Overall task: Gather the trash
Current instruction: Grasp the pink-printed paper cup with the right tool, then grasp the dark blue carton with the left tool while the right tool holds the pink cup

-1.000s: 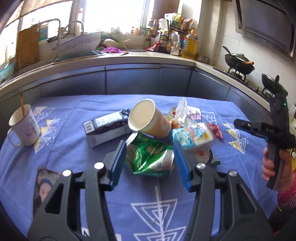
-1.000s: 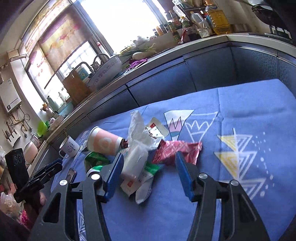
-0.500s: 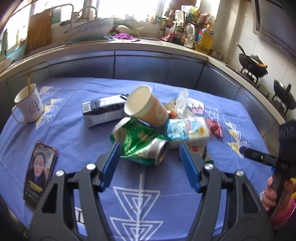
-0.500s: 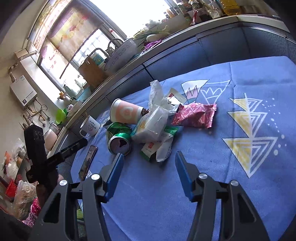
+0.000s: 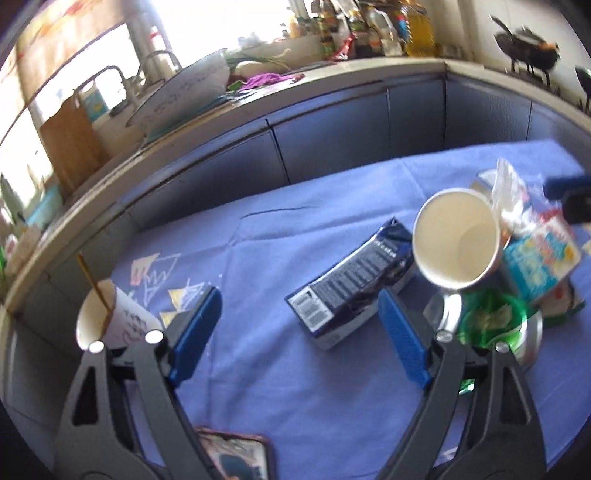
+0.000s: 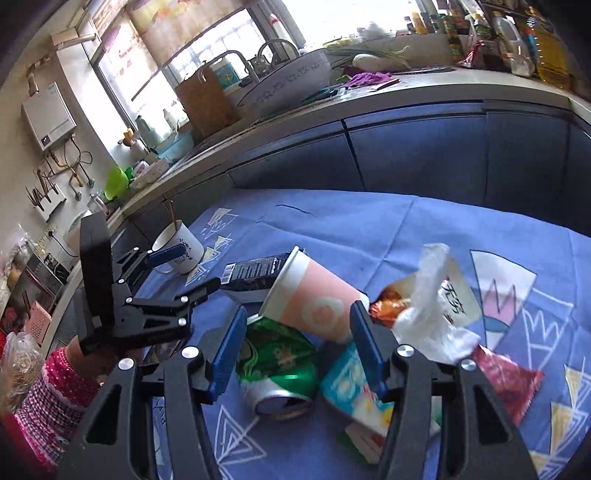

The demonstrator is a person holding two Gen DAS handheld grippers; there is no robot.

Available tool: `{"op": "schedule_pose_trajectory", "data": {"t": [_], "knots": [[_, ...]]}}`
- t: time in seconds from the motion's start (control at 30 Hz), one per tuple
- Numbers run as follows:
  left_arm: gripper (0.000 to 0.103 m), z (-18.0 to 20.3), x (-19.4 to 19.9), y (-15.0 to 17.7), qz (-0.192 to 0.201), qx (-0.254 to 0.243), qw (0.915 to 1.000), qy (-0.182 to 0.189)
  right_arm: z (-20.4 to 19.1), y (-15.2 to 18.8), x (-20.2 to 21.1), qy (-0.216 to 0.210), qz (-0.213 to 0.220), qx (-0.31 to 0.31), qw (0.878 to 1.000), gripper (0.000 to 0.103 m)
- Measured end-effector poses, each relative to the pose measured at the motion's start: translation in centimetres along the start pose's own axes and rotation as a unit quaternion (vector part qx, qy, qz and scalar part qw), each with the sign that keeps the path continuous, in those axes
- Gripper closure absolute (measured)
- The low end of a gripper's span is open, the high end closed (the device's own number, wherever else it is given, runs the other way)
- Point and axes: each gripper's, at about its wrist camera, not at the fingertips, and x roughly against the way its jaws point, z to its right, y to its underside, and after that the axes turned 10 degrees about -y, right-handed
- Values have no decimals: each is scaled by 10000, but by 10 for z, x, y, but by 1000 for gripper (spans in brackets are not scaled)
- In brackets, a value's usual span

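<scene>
Left hand-held gripper [image 5: 299, 336] opening wide, nothing gripped | right hand-held gripper [image 6: 299, 350] partly apart, empty, above green can [image 6: 280, 365] | only left view shows phone [image 5: 240, 458]

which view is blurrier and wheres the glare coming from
Left wrist view: motion-smeared throughout, paper cup and dark carton soft-edged, window blown out white. Right wrist view: sharper, crushed green can crisp, same window overexposed; both show fisheye curving of the counter.

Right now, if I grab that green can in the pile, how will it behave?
The green can looks dented, so it will likely crumple further under the pads. It lies on its side, so it may roll. The paper cup leans over it and will probably topple when it moves.
</scene>
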Motion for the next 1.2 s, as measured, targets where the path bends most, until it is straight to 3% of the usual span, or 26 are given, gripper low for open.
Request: {"op": "schedule_pose_trajectory", "data": {"t": [0.17,0.27,0.33,0.43,0.5,0.6,0.73,0.77,0.8,0.9,1.03,1.1,1.17,1.2], "knots": [[20,3,-27,0,4,-734,9968,303,6,-18,-58,330,-673,-39,9972,44],[20,15,-43,2,-84,-1108,9931,378,10,-18,-55,344,-637,-65,9974,54],[35,22,-52,6,-173,-1246,9908,492,13,-16,-41,235,-506,-164,9983,81],[48,21,-46,8,84,-1086,9924,572,16,-11,-22,264,-367,-252,9987,100],[50,12,-41,4,52,-757,9944,739,20,-7,-8,240,-197,-364,9989,100],[53,3,-24,-5,164,-439,9975,526,27,0,24,71,232,-582,9980,100],[56,-7,22,-25,409,75,9973,603,37,23,98,-109,1078,-812,9908,100],[99,-4,38,-31,527,148,9960,706,40,32,119,-98,1282,-858,9880,100],[102,-1,55,-39,615,291,9938,880,42,42,139,-56,1473,-887,9851,100],[102,23,101,-60,1008,617,9833,1386,57,81,202,331,2023,-1004,9736,100],[102,72,134,-84,1289,718,9724,1806,86,128,265,731,2343,-1393,9593,100],[102,92,139,-90,1262,596,9751,1722,95,147,288,882,2457,-1498,9536,100],[101,99,131,-94,963,513,9818,1555,98,163,301,958,2538,-1538,9501,100],[94,98,125,-94,762,483,9858,1416,99,168,304,959,2565,-1552,9492,100]]}}
